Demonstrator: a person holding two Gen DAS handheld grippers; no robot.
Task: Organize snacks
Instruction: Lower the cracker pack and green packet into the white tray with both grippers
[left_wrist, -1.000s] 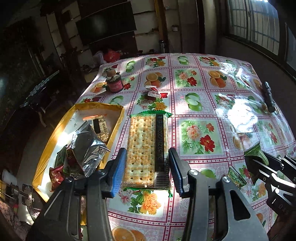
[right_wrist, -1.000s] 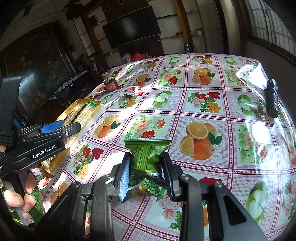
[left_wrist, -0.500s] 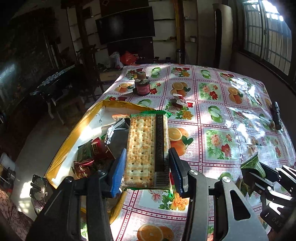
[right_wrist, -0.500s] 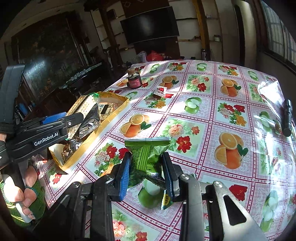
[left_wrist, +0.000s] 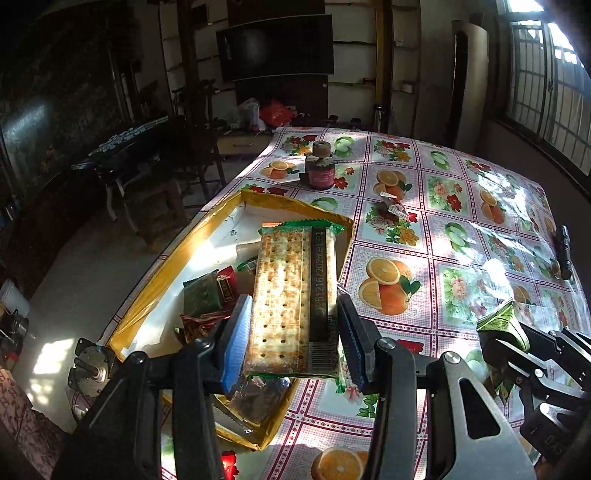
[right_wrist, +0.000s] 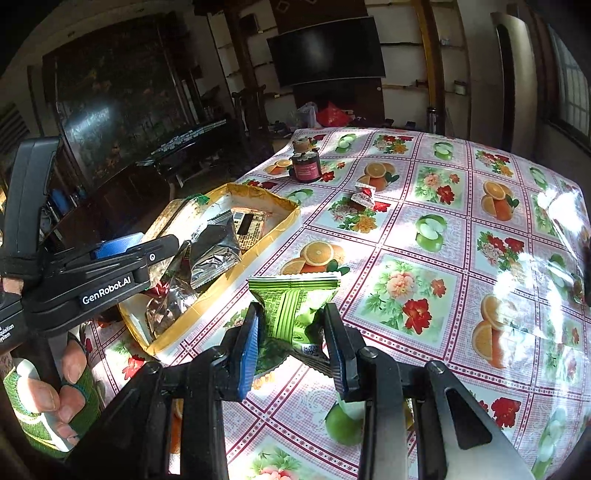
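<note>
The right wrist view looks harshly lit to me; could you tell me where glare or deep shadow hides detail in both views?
Right wrist view: sun glare washes out the tablecloth at the right edge; the room behind is dark. Left wrist view: glare bleaches the cloth near the flashlight and the yellow box floor, yet the cracker pack stays readable; fisheye bends the window bars.

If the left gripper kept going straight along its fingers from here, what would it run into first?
Probably the yellow-rimmed box. The left gripper, shut on the cracker pack, points down over it, so the pack's far end would likely meet the loose snack packets inside or the box's far wall. Depth is hard to judge.
</note>
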